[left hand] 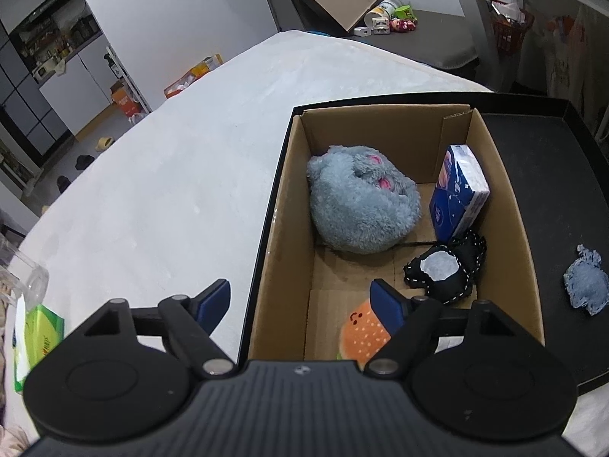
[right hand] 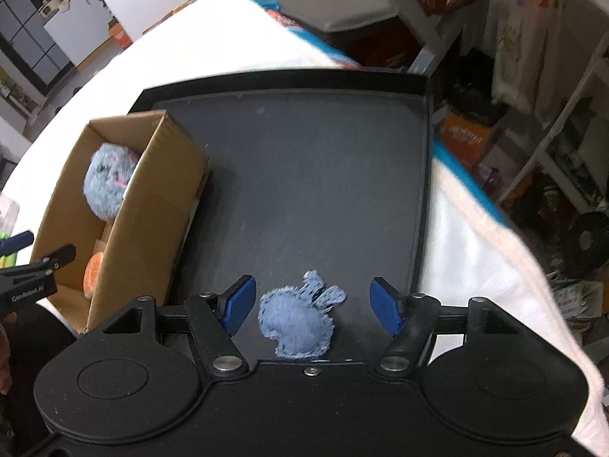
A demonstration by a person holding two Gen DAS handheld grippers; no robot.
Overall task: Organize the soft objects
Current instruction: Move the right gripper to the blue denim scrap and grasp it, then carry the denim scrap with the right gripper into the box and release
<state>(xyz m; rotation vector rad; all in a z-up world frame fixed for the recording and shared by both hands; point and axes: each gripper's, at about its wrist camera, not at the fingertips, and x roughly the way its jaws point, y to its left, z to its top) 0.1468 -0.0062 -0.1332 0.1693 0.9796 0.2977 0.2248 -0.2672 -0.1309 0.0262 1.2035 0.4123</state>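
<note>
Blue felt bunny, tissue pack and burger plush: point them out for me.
Blue felt bunny (right hand: 295, 323): right wrist view, middle of its body.
Tissue pack (left hand: 458, 190): left wrist view, its blue front face.
Burger plush (left hand: 359, 333): left wrist view, orange bun top.

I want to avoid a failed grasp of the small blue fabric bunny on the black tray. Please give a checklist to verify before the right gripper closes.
1. Right gripper open: ok.
2. Blue fabric bunny between its fingers: ok.
3. Pads low enough to catch the bunny: cannot tell.
4. Black tray bare around the bunny: ok.
5. Room left in the cardboard box: ok.
6. Left gripper empty, apart from the bunny: ok.
</note>
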